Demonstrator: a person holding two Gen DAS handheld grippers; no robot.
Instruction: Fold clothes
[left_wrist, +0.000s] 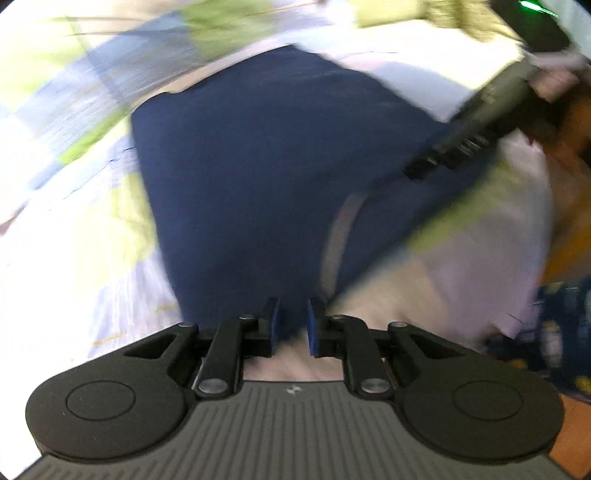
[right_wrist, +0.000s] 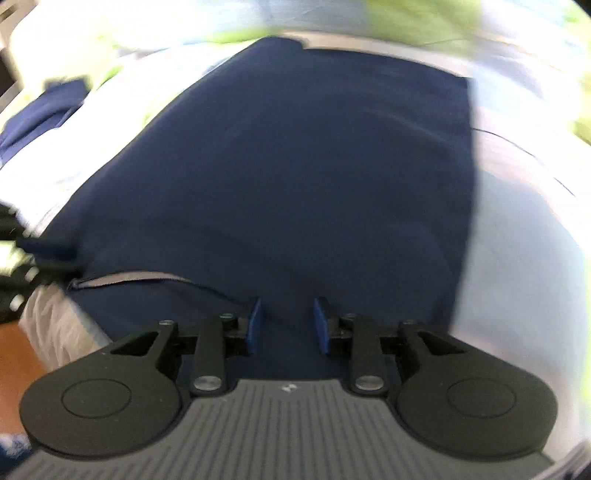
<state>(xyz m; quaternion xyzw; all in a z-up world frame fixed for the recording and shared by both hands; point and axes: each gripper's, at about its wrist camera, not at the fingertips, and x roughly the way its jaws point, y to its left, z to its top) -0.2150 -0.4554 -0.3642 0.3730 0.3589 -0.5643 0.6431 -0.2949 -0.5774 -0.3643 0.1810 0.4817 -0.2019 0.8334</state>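
Both point steeply down over the flat navy-blue cloth garment (right_wrist: 280, 177): left gripper (left_wrist: 293, 323) and right gripper (right_wrist: 286, 325), jaws narrowly apart, empty.

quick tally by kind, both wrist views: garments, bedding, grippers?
Navy garments: 2 (spread one, bunched one at far left)
Bedding: 1 patchwork cover
Grippers: 2 (left gripper, right gripper)
Total: 5
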